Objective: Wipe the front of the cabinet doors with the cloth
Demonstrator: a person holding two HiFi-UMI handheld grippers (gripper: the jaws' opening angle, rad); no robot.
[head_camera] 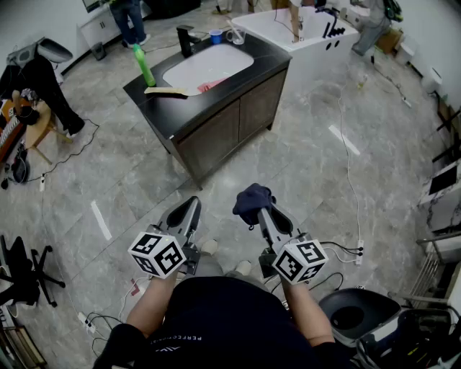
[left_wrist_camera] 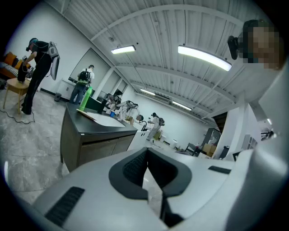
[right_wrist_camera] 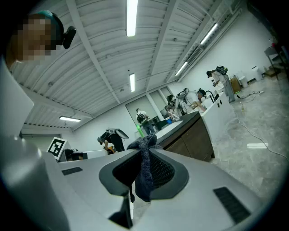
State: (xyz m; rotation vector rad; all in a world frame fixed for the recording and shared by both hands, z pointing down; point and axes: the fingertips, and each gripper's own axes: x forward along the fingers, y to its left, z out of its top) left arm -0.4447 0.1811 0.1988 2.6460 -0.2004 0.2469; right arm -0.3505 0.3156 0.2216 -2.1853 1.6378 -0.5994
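Note:
A dark wood cabinet with two front doors and a black countertop stands ahead of me, some way off across the floor. My right gripper is shut on a dark blue cloth, which bunches above the jaw tips; in the right gripper view the cloth hangs between the closed jaws, with the cabinet beyond. My left gripper is shut with nothing in it, held beside the right one. In the left gripper view the cabinet appears to the left.
The countertop carries a white sink, a green bottle, a black faucet and a blue cup. A white bathtub stands behind. Cables trail on the grey floor. People work at the back. A black chair sits at the left.

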